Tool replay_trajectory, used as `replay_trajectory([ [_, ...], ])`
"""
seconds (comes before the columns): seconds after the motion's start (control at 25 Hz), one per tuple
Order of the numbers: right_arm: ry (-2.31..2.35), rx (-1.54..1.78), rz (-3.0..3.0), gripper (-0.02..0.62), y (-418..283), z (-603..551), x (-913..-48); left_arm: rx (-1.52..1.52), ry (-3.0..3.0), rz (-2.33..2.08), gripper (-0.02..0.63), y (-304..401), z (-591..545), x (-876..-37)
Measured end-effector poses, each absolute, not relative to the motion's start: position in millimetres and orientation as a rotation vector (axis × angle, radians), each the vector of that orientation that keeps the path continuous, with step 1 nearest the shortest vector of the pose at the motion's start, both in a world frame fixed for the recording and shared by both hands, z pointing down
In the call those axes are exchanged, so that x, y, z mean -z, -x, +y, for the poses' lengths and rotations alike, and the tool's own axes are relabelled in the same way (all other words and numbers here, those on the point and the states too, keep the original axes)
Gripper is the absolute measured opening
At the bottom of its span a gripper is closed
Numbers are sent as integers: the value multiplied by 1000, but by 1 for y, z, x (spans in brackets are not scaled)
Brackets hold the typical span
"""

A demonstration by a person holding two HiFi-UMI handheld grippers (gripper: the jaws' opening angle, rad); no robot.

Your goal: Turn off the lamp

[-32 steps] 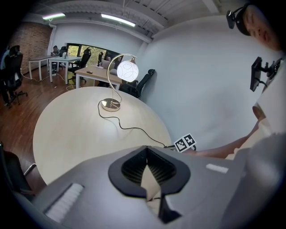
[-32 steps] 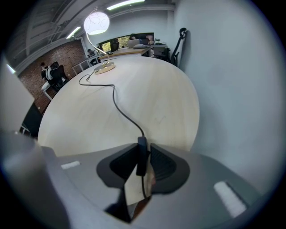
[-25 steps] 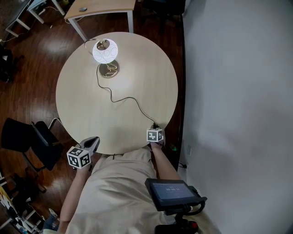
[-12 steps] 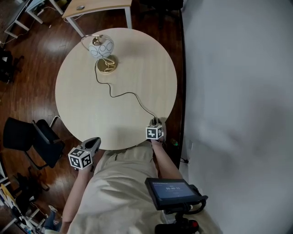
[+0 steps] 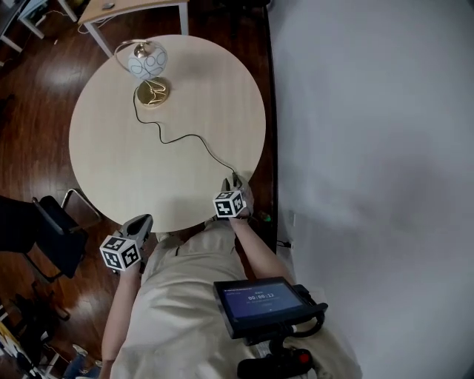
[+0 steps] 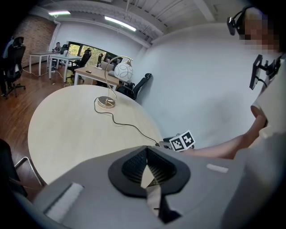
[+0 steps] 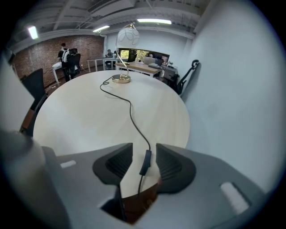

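The lamp point(image 5: 146, 61), a white globe on a brass base point(image 5: 153, 92), stands unlit at the far left of the round table point(image 5: 111, 163). Its black cord point(image 5: 185, 137) snakes to the near right edge. There my right gripper point(image 5: 235, 180) hovers with its jaws opening. The cord's inline switch point(image 7: 145, 162) lies between the pads point(image 7: 118, 163) and touches neither. My left gripper point(image 5: 143, 222) hangs shut and empty off the table's near left edge. In the left gripper view its tips point(image 6: 145, 150) meet, with the lamp point(image 6: 123, 71) far beyond.
A white wall point(image 5: 355, 148) runs close along the table's right side. A black chair point(image 5: 44, 237) stands on the wood floor at the near left. A desk point(image 5: 126, 9) stands behind the lamp. A small screen point(image 5: 259, 302) is mounted at my chest.
The lamp's globe went from brightly lit to dark. My right gripper has risen a little above the switch. My left gripper drifted slightly, still shut.
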State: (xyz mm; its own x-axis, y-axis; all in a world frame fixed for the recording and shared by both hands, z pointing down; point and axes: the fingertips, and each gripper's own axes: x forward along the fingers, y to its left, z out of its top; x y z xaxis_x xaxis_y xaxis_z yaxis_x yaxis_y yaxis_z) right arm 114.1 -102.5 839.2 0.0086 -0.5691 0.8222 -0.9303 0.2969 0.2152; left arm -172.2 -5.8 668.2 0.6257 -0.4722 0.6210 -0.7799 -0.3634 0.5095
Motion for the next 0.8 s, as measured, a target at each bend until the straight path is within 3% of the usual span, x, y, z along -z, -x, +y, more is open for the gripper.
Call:
replay_trajectory([
  [0.24,-1518,-460,-1638,153,-85,-96,-789,-408,-2115,-961,5,218,6,-654],
  [0.8,-1479,-362,-1751,110,74,0,-719,-296,-2178,-869,5,313,81,-659],
])
